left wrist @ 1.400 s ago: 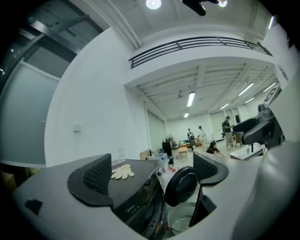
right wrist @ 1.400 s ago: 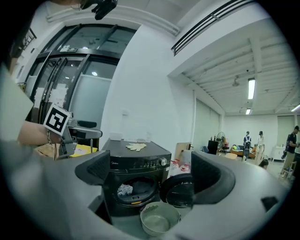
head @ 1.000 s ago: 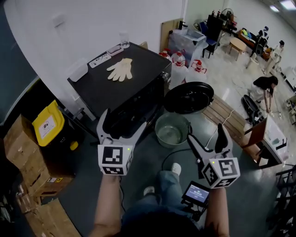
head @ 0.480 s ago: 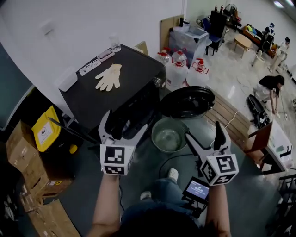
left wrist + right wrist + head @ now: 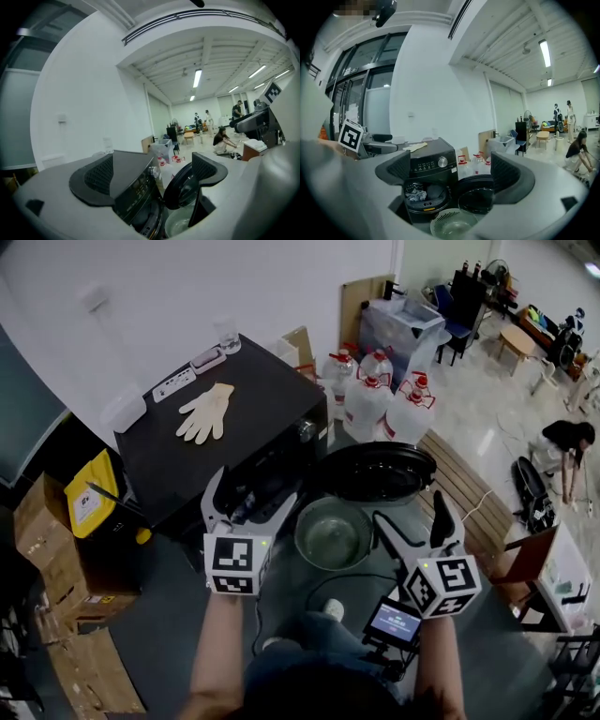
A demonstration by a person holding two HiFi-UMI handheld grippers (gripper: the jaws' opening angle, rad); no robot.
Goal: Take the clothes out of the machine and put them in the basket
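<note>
Approach step. Left gripper (image 5: 251, 491) and right gripper (image 5: 410, 517) are hovering before the machine (image 5: 234, 427), jaws spread, gripping nothing. Clothes (image 5: 414, 191) are lying inside its drum; the basket (image 5: 333, 532) is sitting at its open door (image 5: 380, 470). Next, probably: reaching in, closing on fabric.

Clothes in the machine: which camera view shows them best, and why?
The right gripper view: it looks straight into the open machine, where the clothes lie crumpled. The head view shows mainly the machine's top; the left gripper view sees its front obliquely, with no clothes visible.
</note>
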